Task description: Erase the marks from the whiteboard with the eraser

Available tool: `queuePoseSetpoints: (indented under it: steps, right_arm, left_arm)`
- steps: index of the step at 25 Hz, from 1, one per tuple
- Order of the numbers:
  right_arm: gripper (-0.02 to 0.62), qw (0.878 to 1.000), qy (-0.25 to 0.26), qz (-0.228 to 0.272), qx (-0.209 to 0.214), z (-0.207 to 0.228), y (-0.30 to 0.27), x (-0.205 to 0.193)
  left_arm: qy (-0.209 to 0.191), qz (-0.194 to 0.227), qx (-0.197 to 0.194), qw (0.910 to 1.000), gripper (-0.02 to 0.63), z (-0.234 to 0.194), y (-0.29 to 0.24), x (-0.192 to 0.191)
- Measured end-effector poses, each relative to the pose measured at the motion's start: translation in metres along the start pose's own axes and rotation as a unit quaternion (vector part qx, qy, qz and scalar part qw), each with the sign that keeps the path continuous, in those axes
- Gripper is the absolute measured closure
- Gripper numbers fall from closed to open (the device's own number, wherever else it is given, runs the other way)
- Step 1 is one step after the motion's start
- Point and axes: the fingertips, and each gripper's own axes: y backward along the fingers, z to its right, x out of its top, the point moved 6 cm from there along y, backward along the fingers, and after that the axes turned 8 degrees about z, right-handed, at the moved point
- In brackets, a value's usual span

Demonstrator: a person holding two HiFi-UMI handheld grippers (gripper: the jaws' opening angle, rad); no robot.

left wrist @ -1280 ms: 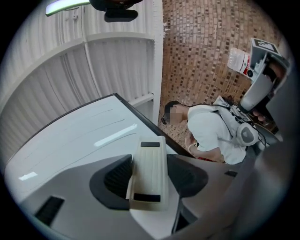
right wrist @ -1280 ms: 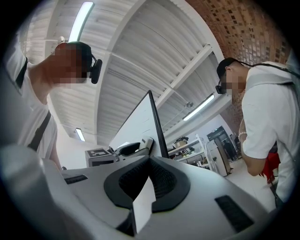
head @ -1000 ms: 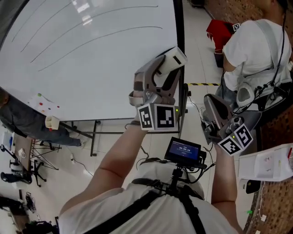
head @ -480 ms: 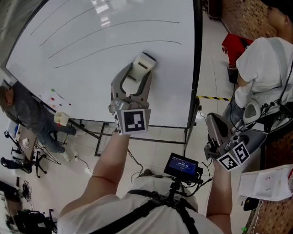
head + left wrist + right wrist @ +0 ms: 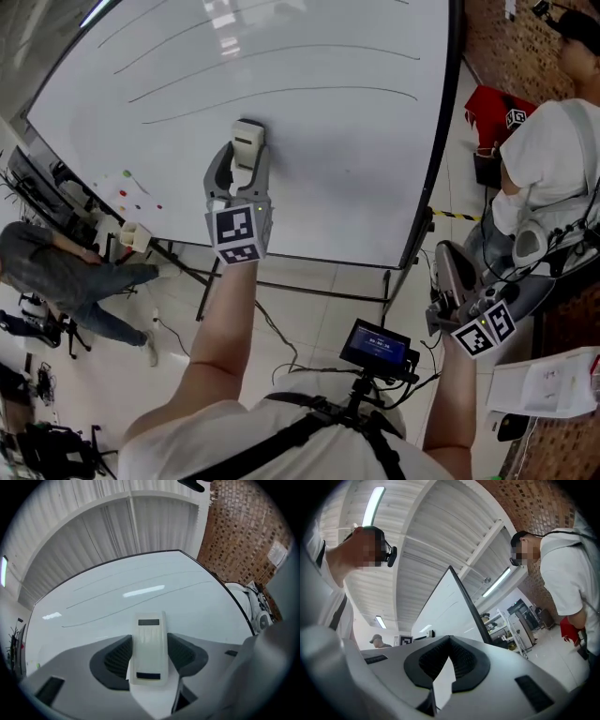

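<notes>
Eraser (image 5: 150, 649), one only, is clamped between the pads of the left hand-held gripper (image 5: 246, 157). It is in front of the single whiteboard (image 5: 328, 159), below its three long marks (image 5: 281, 92) and nearer the lower edge. The right hand-held gripper (image 5: 449, 656), the second of two, is clenched and empty. Only the left gripper view shows the eraser's two dark strips.

Left claw (image 5: 149, 657) clamped on white eraser (image 5: 150, 637); whiteboard (image 5: 201, 604) ahead, curved marks (image 5: 123, 607); brick wall (image 5: 239, 536) right.
</notes>
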Motion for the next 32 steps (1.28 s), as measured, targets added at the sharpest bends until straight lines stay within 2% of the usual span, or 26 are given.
queuePoseSetpoints:
  steps: [2, 5, 8, 11, 17, 23, 32]
  right_arm:
    - [0.591, 1.0, 0.003, -0.004, 0.007, -0.021, -0.011, -0.006]
    - [0.591, 0.999, -0.001, -0.025, 0.02, -0.056, -0.037, -0.031]
    - [0.591, 0.998, -0.015, -0.059, 0.031, -0.09, -0.057, -0.067]
    - [0.591, 0.994, -0.024, -0.097, 0.044, -0.127, -0.07, -0.107]
    - [0.591, 0.983, -0.038, -0.16, 0.079, -0.197, -0.077, -0.173]
    - [0.589, 0.974, -0.042, -0.198, 0.103, -0.257, -0.077, -0.224]
    - [0.589, 0.968, -0.066, -0.214, 0.118, -0.301, -0.068, -0.262]
  left_arm:
    - [0.035, -0.028, -0.023, 0.9987, 0.347, -0.009, 0.012, -0.014]
    - [0.105, -0.048, -0.083, 0.9898, 0.347, -0.03, 0.042, -0.042]
    - [0.131, -0.048, -0.132, 0.9814, 0.347, -0.048, 0.087, -0.065]
    - [0.161, -0.068, -0.163, 0.9709, 0.347, -0.06, 0.135, -0.085]
    - [0.199, -0.099, -0.172, 0.9598, 0.347, -0.098, 0.229, -0.114]
    - [0.231, -0.11, -0.217, 0.9419, 0.347, -0.115, 0.313, -0.131]
    - [0.247, -0.13, -0.215, 0.9358, 0.347, -0.126, 0.373, -0.147]
